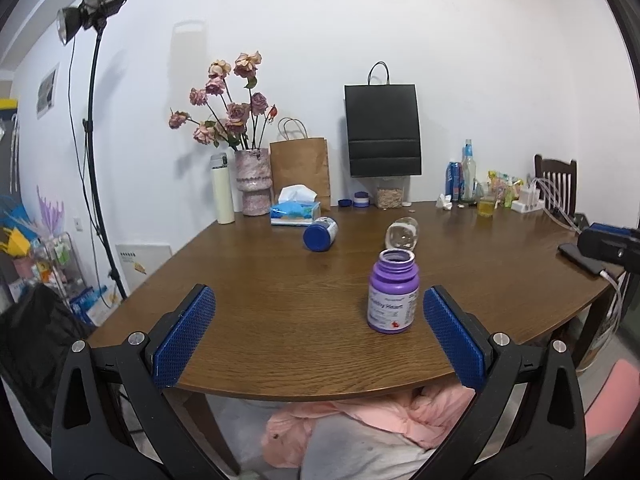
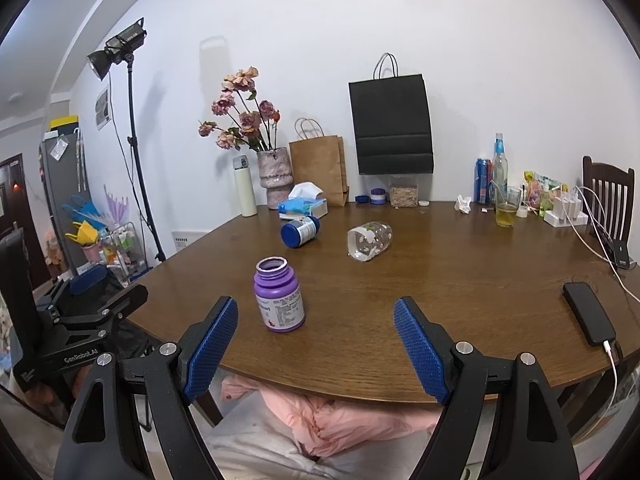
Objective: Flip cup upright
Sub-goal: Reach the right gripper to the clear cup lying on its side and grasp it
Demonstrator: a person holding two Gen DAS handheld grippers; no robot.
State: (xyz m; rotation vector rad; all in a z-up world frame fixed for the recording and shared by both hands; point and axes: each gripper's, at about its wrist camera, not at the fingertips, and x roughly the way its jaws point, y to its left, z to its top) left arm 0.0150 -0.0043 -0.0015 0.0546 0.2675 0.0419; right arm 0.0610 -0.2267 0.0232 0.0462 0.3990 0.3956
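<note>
Your left gripper [image 1: 318,334] and right gripper [image 2: 314,346] both have their jaws spread wide, holding nothing. The clear cup [image 2: 369,240] lies on its side on the table [image 2: 460,280], behind the upright purple bottle [image 2: 279,295].
</note>
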